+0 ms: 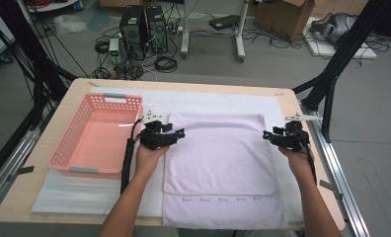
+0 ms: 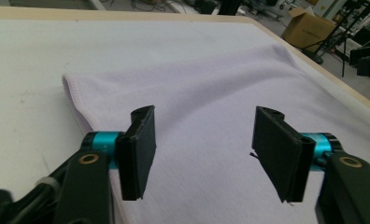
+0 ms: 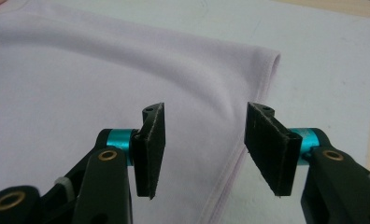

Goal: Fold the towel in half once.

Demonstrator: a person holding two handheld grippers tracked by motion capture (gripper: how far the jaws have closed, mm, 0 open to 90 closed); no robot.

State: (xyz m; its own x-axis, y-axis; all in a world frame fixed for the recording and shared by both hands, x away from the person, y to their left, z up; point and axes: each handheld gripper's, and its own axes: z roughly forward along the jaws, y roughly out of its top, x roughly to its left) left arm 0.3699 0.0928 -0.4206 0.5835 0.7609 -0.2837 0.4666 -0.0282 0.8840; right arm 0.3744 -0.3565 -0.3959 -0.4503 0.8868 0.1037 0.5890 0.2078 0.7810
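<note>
My left tongs (image 1: 179, 132) stand with their jaws apart and nothing between them, poised just above the left edge of the folded lilac towel (image 1: 223, 153). In the left gripper view the towel's rounded far corner lies ahead of the left jaw, and plain cloth shows in the gap. My right tongs (image 1: 266, 134) are also parted and hold nothing; in the right gripper view the towel's hemmed right edge (image 3: 241, 163) runs under the gap between the jaws, up to its far corner. The two tongs face each other across the towel, well apart.

The towel lies flat in the middle of the table (image 1: 60, 111), folded so that a lower layer with small printed marks shows along the near edge. It rests on a white mat (image 1: 85, 195). A pink basket (image 1: 97, 136) sits on the mat just left of my left hand (image 1: 149, 154).
</note>
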